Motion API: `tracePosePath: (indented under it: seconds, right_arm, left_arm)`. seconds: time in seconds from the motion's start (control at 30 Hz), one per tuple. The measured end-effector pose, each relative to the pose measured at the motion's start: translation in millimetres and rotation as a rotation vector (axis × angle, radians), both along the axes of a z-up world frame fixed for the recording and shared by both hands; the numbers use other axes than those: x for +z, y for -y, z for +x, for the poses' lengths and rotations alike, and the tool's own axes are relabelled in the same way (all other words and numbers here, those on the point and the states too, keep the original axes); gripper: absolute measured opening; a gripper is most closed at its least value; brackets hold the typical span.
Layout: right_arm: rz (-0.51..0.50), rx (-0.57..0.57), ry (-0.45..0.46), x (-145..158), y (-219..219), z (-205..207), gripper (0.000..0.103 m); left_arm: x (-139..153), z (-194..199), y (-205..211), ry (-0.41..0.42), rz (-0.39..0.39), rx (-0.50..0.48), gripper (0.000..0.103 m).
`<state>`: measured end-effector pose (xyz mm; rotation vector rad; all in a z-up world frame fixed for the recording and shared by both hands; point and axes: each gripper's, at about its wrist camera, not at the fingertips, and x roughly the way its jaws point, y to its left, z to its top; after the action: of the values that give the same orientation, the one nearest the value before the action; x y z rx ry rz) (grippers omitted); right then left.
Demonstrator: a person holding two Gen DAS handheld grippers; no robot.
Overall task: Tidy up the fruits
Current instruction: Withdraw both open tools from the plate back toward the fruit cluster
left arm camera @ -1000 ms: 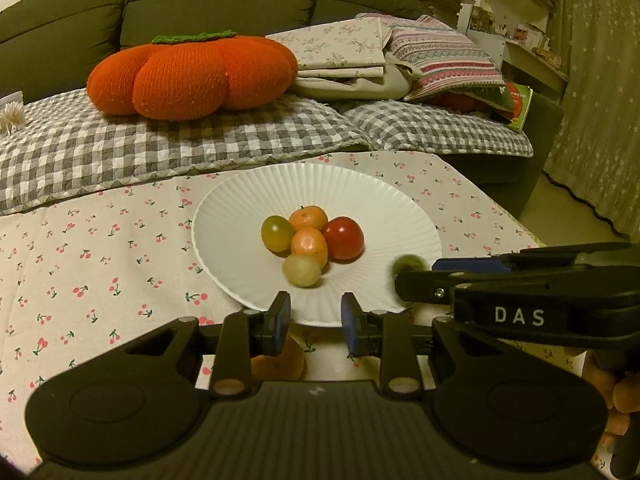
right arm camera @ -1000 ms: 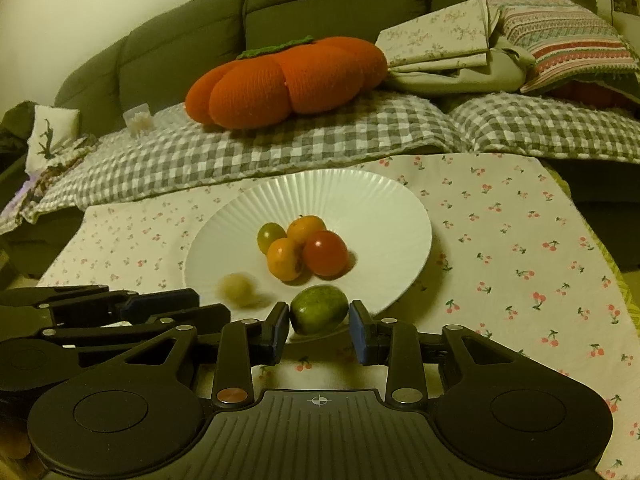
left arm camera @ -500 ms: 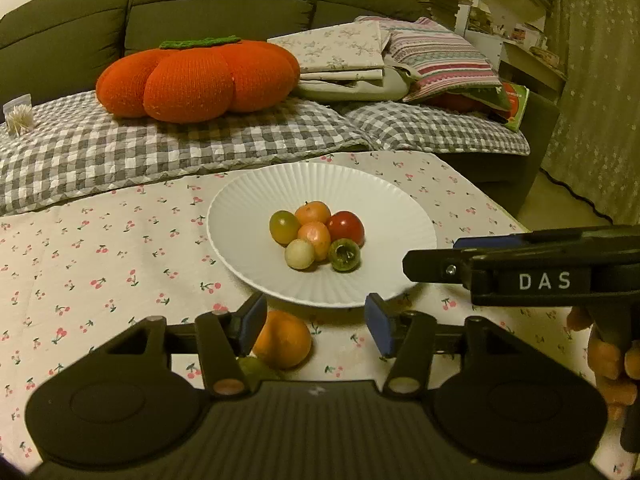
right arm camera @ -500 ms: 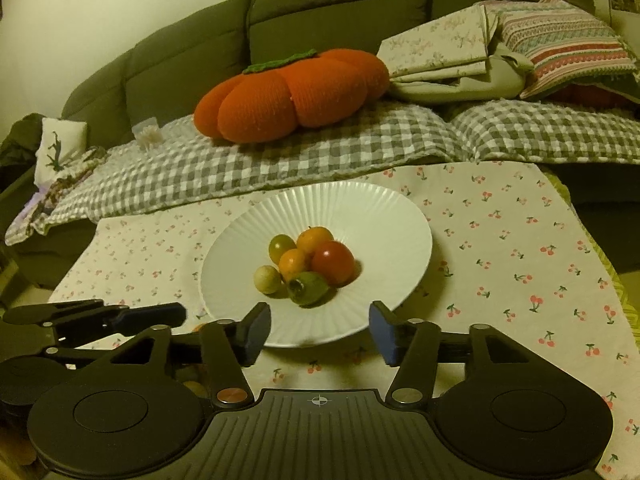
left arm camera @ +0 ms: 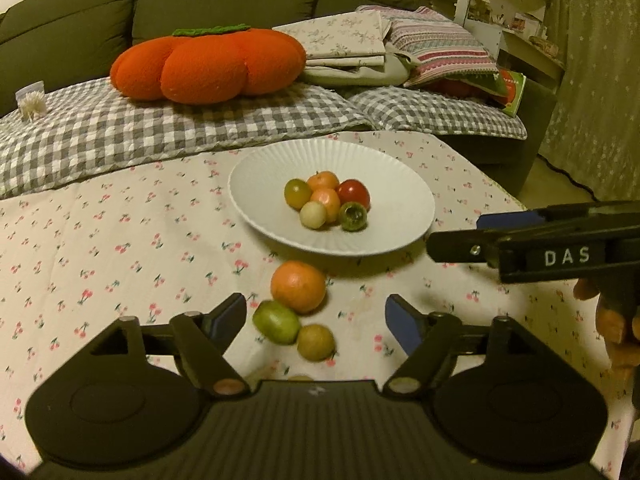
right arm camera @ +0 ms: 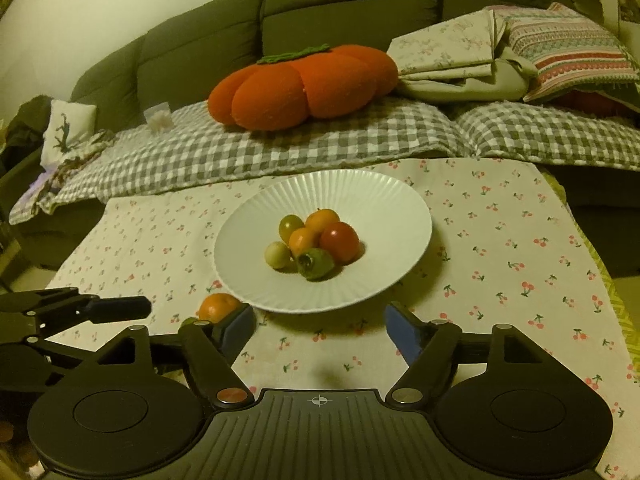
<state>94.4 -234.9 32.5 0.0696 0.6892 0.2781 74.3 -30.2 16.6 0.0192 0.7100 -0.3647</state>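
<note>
A white ribbed plate (left arm camera: 404, 216) (right arm camera: 384, 216) on the cherry-print cloth holds several small fruits: a red one (left arm camera: 353, 193), orange ones, a pale one (left arm camera: 313, 215) and a green one (left arm camera: 353, 217) (right arm camera: 315, 264). Loose on the cloth in front of the plate lie an orange (left arm camera: 298, 286) (right arm camera: 216, 307), a green fruit (left arm camera: 277, 322) and a brownish fruit (left arm camera: 315, 342). My left gripper (left arm camera: 316, 320) is open and empty, just above these loose fruits. My right gripper (right arm camera: 319, 330) is open and empty, short of the plate's near rim; it shows at the right in the left wrist view (left arm camera: 520, 240).
Behind the table a sofa carries checked cushions (left arm camera: 180, 128), an orange pumpkin-shaped pillow (left arm camera: 208, 64) (right arm camera: 304, 84) and folded linens (right arm camera: 460, 60). The table's right edge (left arm camera: 500, 196) drops to the floor. The left gripper shows at the left in the right wrist view (right arm camera: 80, 312).
My right gripper let the green fruit go onto the plate and opened. Both grippers opened wide and drew back from the plate, bringing the loose fruits into view.
</note>
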Motion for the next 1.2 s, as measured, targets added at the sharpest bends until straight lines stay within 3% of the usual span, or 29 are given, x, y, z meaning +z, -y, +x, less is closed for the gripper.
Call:
tracePosePath:
  seconds: [0.63, 1.2]
  right_arm:
    - [-0.033, 0.030, -0.013, -5.0, -13.5, -22.5, 0.092]
    - [-0.085, 0.047, -0.059, -25.5, -26.6, -28.3, 0.097]
  left_arm:
    - [-14.6, -33.3, -34.3, -0.043, 0.046, 0.030, 0.099]
    - [-40.3, -41.2, -38.6, -0.086, 0.098, 0.021, 0.098]
